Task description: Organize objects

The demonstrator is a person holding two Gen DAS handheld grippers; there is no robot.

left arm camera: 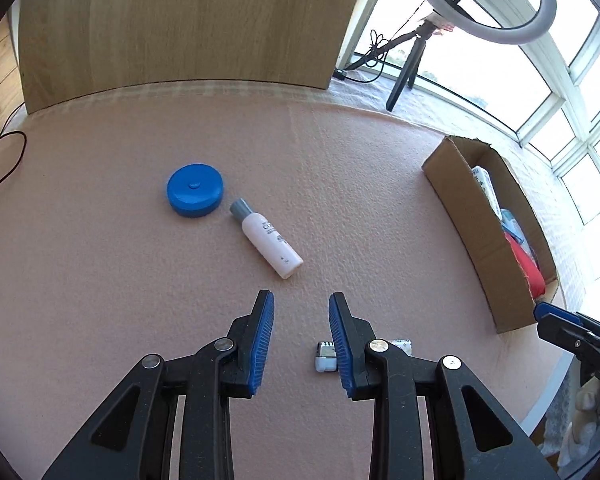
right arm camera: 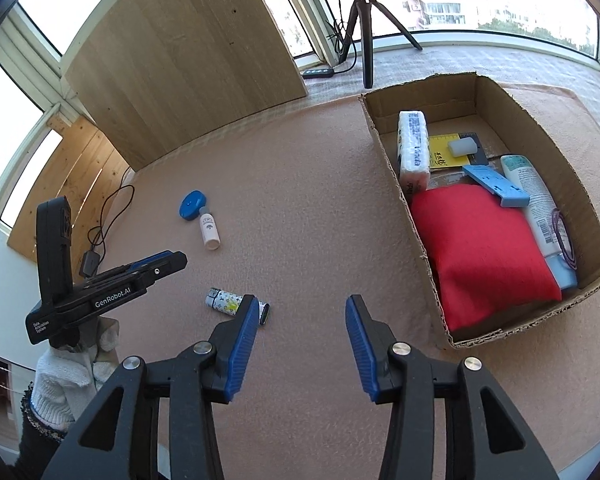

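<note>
On the pink mat lie a round blue case and, touching it, a white bottle with a grey cap. A patterned lighter lies nearer, partly behind one left finger. My left gripper hangs open above the mat, just short of the bottle, holding nothing. My right gripper is open too, empty, between the lighter and the cardboard box.
The box holds a red pouch, a tissue pack, a blue flat piece, a tube and a yellow card. A wooden panel stands behind the mat. A tripod stands by the window. A gloved hand holds the left gripper.
</note>
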